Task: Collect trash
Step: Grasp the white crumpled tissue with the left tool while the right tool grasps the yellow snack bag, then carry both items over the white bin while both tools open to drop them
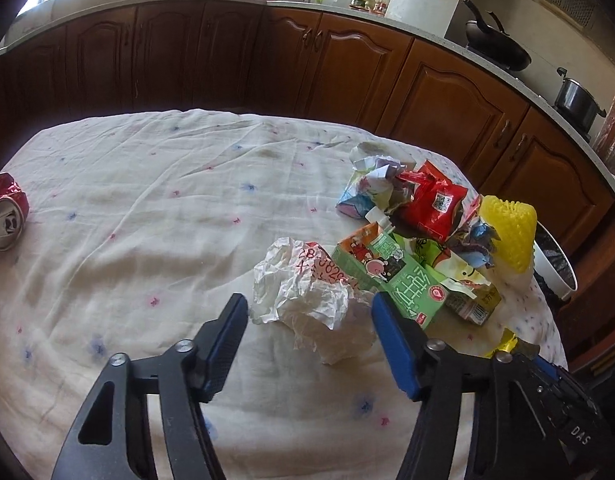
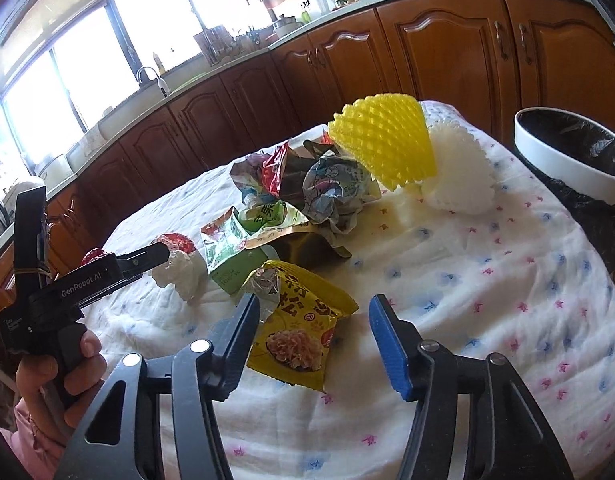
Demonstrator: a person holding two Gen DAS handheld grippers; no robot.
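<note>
Between the spread blue pads of the left gripper (image 1: pixel 307 312) lies a crumpled white paper ball (image 1: pixel 307 292) with red digits printed on it; the jaws stand wide apart on either side of it, and whether the pads touch the paper I cannot tell. Just beyond its right pad a flattened green drink carton (image 1: pixel 391 276) leans against the paper, blocking that side. Over on the right, the right gripper (image 2: pixel 313 312) also stands open, holding nothing, with a shiny yellow snack bag (image 2: pixel 303 328) lying flat on the cloth between its fingers, nearer the left one. Past the bag a heap of trash crowds together: a red foil packet (image 1: pixel 431 204), crumpled printed paper (image 2: pixel 335 192), and a yellow foam fruit net (image 2: pixel 387 140) with a diamond mesh, propped upright beside a white foam net (image 2: pixel 459 172). A crushed red can (image 1: pixel 5 216) lies alone, well apart at the far left edge. All of it rests on a wrinkled white tablecloth (image 1: pixel 147 220) dotted with small pink and blue flowers. Beyond the table's right edge stands a round white bin (image 2: pixel 567 164) lined with a black plastic bag. A person's hand (image 2: pixel 59 372) grasps the left tool's handle. Brown wooden cabinets (image 1: pixel 347 64) with arched panel doors curve round behind, under a pale countertop.
</note>
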